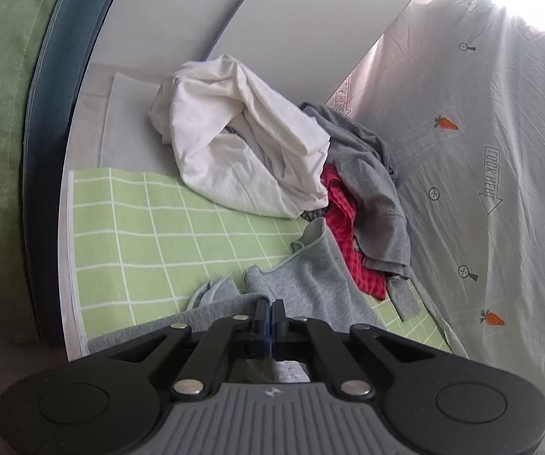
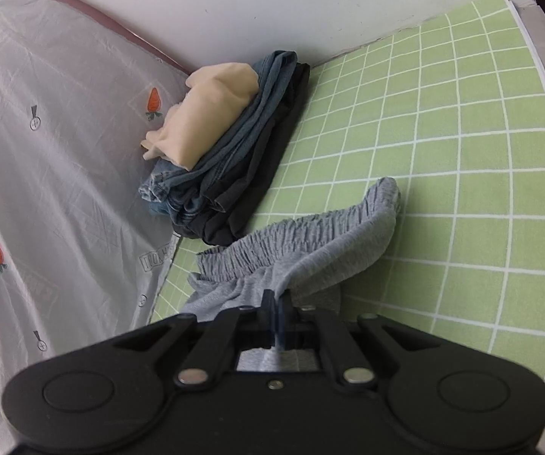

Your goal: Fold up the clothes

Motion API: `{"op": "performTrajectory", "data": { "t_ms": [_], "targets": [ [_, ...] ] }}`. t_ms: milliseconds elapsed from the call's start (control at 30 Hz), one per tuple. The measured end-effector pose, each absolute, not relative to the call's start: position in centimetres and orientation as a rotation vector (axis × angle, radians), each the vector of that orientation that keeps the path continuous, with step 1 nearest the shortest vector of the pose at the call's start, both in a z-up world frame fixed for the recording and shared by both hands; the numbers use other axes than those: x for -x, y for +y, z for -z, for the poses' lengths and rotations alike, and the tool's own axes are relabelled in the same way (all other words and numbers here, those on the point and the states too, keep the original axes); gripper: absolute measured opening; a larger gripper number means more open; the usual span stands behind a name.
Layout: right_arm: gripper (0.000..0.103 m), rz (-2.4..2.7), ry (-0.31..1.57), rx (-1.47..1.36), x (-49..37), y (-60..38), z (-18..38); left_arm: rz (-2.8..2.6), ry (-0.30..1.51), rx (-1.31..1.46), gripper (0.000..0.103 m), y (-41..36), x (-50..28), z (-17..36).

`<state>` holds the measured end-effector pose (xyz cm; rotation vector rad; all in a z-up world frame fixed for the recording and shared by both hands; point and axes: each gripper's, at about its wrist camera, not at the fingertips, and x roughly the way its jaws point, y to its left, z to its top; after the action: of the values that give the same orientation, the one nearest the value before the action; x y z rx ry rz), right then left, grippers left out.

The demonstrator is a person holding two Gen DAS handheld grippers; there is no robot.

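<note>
Right wrist alone shows folded stack (image 2: 230,151).

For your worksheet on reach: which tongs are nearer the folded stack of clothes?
Right. The right tongs face the folded stack just ahead; the left tongs face the unfolded pile, the stack out of view.

Left gripper (image 1: 269,305) and right gripper (image 2: 277,299) both clamped closed.

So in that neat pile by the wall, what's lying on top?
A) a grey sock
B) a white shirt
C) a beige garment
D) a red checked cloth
C: in the right wrist view the beige garment sits on top of the folded jeans and a black item in the pile by the wall.
</note>
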<state>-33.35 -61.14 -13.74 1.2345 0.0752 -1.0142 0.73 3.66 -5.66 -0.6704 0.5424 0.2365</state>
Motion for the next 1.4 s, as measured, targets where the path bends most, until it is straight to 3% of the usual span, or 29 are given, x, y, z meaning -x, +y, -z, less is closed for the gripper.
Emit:
{"op": "performTrajectory", "data": {
  "t_ms": [267, 567, 800, 1067, 1267, 1400],
  "targets": [
    [0.002, 0.947, -0.047, -1.107, 32.5, -59.9, 8.0, -0.149, 0.437, 0.533, 0.000, 2.7, -1.6, -0.6],
    [0.002, 1.037, 0.065, -1.103, 30.4, -59.6, 10.3, -0.198, 0.679, 0.559, 0.000, 1.4, -6.0, 5.5],
    [0.002, 1.035, 0.052, -1.018, 26.3, -61.2, 8.8, -0.108, 0.631, 0.491, 0.000, -2.6, -12.2, 3.7],
    [0.002, 1.068, 0.196, -0.859, 19.7, -63.1, 8.8, -0.184, 0.732, 0.571, 0.000, -4.0, -18.4, 8.0],
    [0.002, 1.087, 0.301, -0.739, 14.8, -64.6, 8.8, -0.143, 0.682, 0.445, 0.000, -6.4, -21.9, 6.6],
    [0.002, 1.102, 0.355, -0.804, 13.0, -65.9, 10.9, -0.194, 0.756, 0.474, 0.000, -6.8, -24.0, 8.6]
  ]
}}
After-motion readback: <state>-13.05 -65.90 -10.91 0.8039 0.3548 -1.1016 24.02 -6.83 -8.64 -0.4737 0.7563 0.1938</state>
